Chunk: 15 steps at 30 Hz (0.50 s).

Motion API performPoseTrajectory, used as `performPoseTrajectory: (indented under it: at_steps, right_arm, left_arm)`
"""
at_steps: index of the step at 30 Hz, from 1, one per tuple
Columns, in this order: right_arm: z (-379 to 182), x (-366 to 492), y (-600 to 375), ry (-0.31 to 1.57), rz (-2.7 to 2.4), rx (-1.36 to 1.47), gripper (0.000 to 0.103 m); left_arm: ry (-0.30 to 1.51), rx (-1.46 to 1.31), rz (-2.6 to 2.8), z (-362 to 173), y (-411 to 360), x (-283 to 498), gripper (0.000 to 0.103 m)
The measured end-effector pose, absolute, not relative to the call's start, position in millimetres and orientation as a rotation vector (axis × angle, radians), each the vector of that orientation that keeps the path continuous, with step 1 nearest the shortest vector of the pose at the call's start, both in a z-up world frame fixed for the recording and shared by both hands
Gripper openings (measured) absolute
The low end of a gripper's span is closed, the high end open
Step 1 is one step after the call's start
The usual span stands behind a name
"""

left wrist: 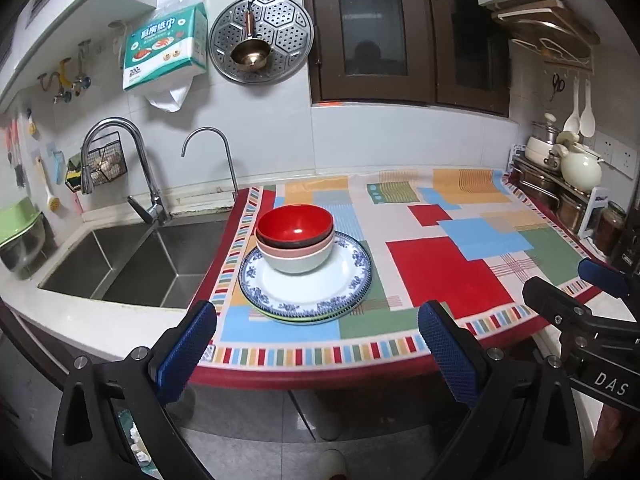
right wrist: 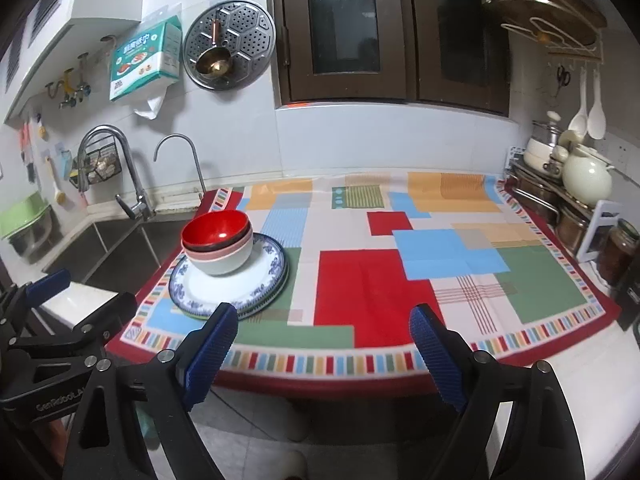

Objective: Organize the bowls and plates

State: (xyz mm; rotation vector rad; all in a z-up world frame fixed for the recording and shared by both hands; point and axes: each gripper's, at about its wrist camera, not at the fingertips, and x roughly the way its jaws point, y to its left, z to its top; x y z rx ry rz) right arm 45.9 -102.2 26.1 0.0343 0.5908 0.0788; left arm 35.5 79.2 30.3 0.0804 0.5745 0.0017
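Observation:
A stack of bowls (left wrist: 295, 240), red on top over dark, pink and pale ones, sits on a stack of plates (left wrist: 308, 288) whose top plate has a blue-patterned rim. The stacks stand at the left of the colourful tablecloth (left wrist: 448, 272). The bowls (right wrist: 218, 242) and plates (right wrist: 240, 280) also show in the right wrist view. My left gripper (left wrist: 320, 328) is open and empty, held back before the counter's front edge, facing the stack. My right gripper (right wrist: 324, 332) is open and empty, to the right of the left one, also off the counter's front edge.
A steel sink (left wrist: 132, 264) with two faucets (left wrist: 148, 184) lies left of the cloth. Pots, a cream kettle (left wrist: 580, 170) and jars crowd a rack at the right. A steamer tray (left wrist: 260, 40) and paper towels (left wrist: 166, 48) hang on the back wall.

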Motion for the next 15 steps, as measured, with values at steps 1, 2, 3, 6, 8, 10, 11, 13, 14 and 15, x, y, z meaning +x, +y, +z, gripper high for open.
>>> performPoseTrajectory:
  at_steps: [1, 2, 3, 6, 8, 10, 11, 13, 14, 15]
  right_arm:
    - [26, 41, -103, 0.589, 0.079, 0.034, 0.089]
    - [27, 35, -104, 0.588, 0.079, 0.037, 0.089]
    - [27, 30, -106, 0.588, 0.078, 0.040, 0.089]
    - [27, 16, -110, 0.583, 0.073, 0.050, 0.089]
    - [28, 9, -112, 0.579, 0.074, 0.057, 0.089]
    - [28, 2, -114, 0.576, 0.071, 0.062, 0.089]
    - [29, -1, -115, 0.575, 0.071, 0.066, 0.090]
    - [29, -7, -115, 0.571, 0.068, 0.067, 0.090]
    - [29, -9, -114, 0.571, 0.067, 0.067, 0.090]
    - [29, -12, -115, 0.571, 0.068, 0.068, 0.090]
  left_arm:
    - [0.566, 0.083, 0.006, 31, 78, 30, 0.103]
    - [0.558, 0.085, 0.007, 32, 77, 24, 0.103]
    - [0.551, 0.088, 0.007, 32, 76, 18, 0.103]
    - [0.542, 0.084, 0.009, 34, 74, 3, 0.103]
    - [0.541, 0.079, 0.008, 35, 73, -3, 0.103]
    - [0.537, 0.078, 0.012, 35, 73, -8, 0.103]
    - [0.535, 0.076, 0.012, 35, 73, -10, 0.103]
    - [0.533, 0.071, 0.008, 36, 72, -15, 0.103]
    - [0.532, 0.070, 0.005, 36, 72, -17, 0.103]
    - [0.533, 0.071, -0.001, 36, 71, -18, 0.103]
